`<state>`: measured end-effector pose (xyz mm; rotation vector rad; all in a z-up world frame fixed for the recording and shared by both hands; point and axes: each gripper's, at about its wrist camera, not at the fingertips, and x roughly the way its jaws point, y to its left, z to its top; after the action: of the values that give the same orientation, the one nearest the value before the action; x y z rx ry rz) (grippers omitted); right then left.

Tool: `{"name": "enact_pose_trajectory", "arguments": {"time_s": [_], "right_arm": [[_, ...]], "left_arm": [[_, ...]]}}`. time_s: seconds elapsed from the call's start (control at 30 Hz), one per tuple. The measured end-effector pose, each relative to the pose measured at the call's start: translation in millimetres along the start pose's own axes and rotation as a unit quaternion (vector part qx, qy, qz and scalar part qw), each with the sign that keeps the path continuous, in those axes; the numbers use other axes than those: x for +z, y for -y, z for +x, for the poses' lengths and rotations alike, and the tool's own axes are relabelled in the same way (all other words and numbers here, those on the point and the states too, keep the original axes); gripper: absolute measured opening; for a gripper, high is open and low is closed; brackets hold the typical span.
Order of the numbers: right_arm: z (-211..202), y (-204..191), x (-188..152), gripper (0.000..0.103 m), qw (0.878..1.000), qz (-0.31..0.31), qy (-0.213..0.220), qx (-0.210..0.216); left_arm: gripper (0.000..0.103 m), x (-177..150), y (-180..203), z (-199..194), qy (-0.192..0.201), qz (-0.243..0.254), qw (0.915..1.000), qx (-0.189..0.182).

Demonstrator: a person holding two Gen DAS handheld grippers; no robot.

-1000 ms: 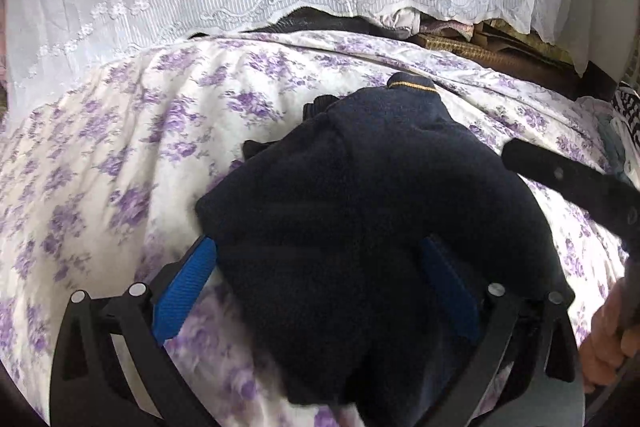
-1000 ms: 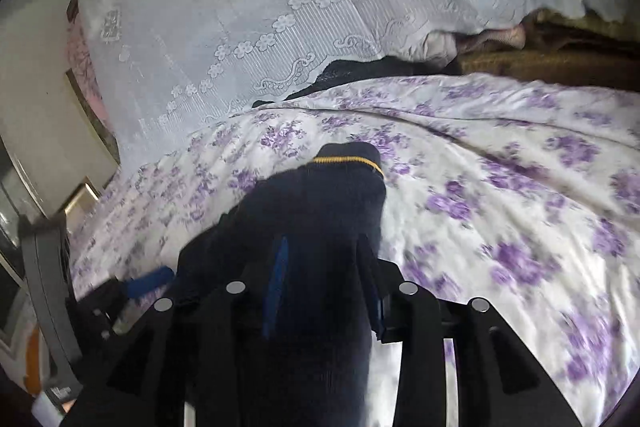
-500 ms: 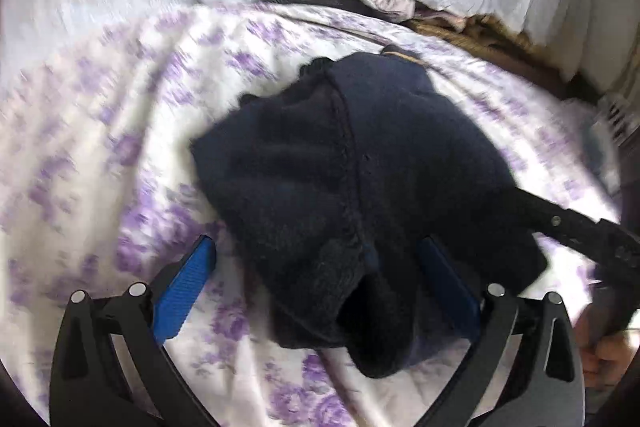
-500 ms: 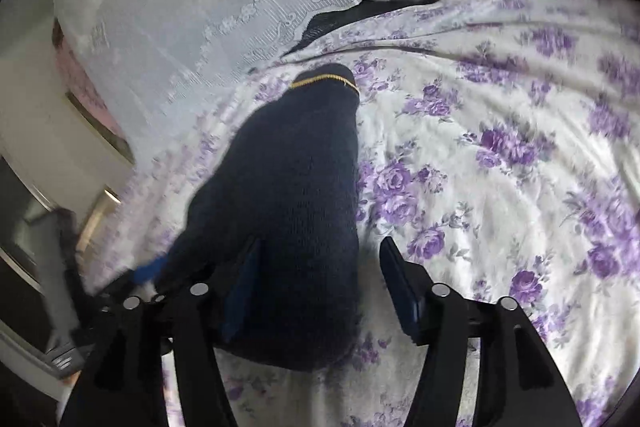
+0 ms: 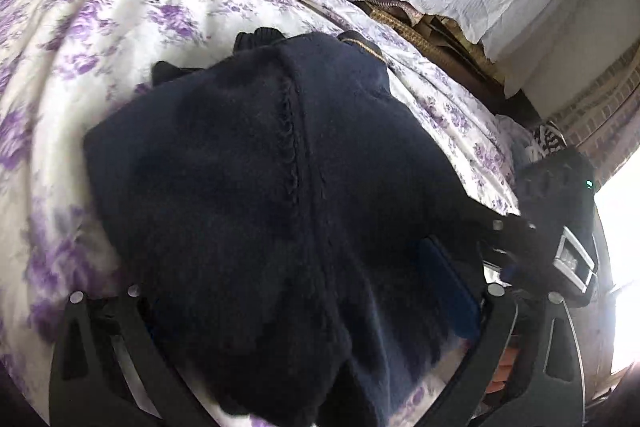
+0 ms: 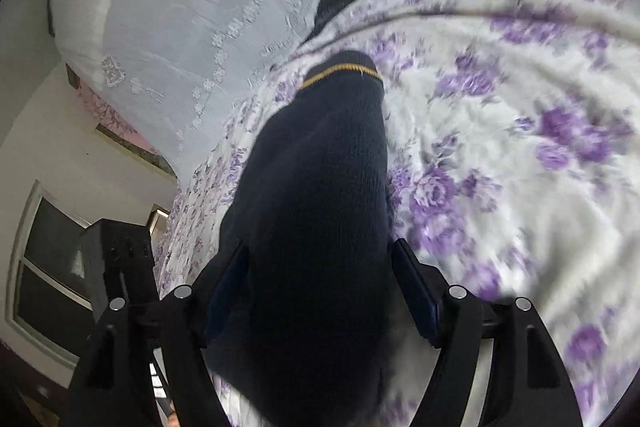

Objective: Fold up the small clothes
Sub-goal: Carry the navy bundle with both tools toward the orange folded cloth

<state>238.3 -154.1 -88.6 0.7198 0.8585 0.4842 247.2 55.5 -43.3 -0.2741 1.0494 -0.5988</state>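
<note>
A dark navy knit garment [image 5: 260, 187] lies bunched on the purple-flowered bedsheet [image 5: 100, 7]. It has a thin gold stripe at its far cuff [image 6: 340, 70]. My left gripper [image 5: 304, 291] is open, its jaws wide apart, with the garment draped over and between them; the left blue pad is hidden under cloth. My right gripper [image 6: 324, 279] is open too, with the garment's long part [image 6: 316, 211] lying between its blue pads. The right gripper's body [image 5: 556, 211] shows at the right edge of the left wrist view.
A white lace cloth [image 6: 192, 7] covers the bed's far side. Brown and tan folded fabrics [image 5: 432, 23] are piled behind the sheet. A black striped item [image 5: 548, 139] lies at the right. A wall and window [image 6: 48, 259] show at the left.
The right gripper opened, letting go of the garment's long part. Both grippers moved closer over the garment and swung; the garment now fills more of each view.
</note>
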Motion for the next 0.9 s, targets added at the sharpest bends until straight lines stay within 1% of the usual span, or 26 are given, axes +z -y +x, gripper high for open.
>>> {"name": "enact_pose_trajectory", "arguments": {"time_s": [0.07,0.1,0.13,0.17,0.23,0.3,0.37,0.43,0.53,0.63,0.7,0.73,0.77,0.8,0.9], "right_arm": [[8,-3,4,0.070,1.000,-0.005,-0.001,-0.003],[9,-4,5,0.064,1.000,-0.008,0.001,-0.004],[9,-5,4,0.060,1.000,-0.014,0.007,-0.005],[8,-6,3,0.058,1.000,-0.018,0.009,-0.003],[2,-9,3,0.053,0.999,-0.025,0.019,0.002],[-3,-17,1,0.053,0.999,-0.040,0.027,0.005],[-8,-24,-1,0.052,0.998,-0.050,0.033,0.013],[-17,-35,-5,0.052,0.997,-0.060,0.040,0.029],[-28,-57,-12,0.052,0.995,-0.079,0.046,0.049],[-30,-84,-24,0.052,0.992,-0.098,0.041,0.068],[-26,-109,-36,0.052,0.990,-0.113,0.031,0.083],[-24,-117,-42,0.052,0.989,-0.118,0.026,0.089],[-20,-130,-49,0.052,0.987,-0.125,0.018,0.099],[-20,-138,-56,0.052,0.986,-0.130,0.013,0.105],[-6,-177,-79,0.052,0.980,-0.152,-0.011,0.127]], "left_arm": [[0.098,2,2,0,0.012,0.004,0.9999,-0.004],[0.091,2,5,-1,0.017,0.011,0.9998,0.002],[0.079,2,8,-3,0.023,0.020,0.9995,0.010],[0.074,0,11,-6,0.031,0.028,0.9990,0.014],[0.055,-2,17,-15,0.051,0.041,0.9976,0.024],[0.048,-6,23,-25,0.070,0.050,0.9954,0.041],[0.047,-12,30,-36,0.088,0.066,0.9922,0.058],[0.046,-20,42,-52,0.113,0.086,0.9867,0.080],[0.046,-31,50,-79,0.136,0.093,0.9815,0.098],[0.046,-47,56,-111,0.153,0.104,0.9739,0.131],[0.046,-59,58,-131,0.161,0.106,0.9688,0.155],[0.046,-68,56,-147,0.165,0.105,0.9652,0.173],[0.046,-73,55,-155,0.168,0.105,0.9632,0.182],[0.046,-83,51,-172,0.172,0.101,0.9595,0.198],[0.046,-107,41,-210,0.182,0.088,0.9523,0.229]]}}
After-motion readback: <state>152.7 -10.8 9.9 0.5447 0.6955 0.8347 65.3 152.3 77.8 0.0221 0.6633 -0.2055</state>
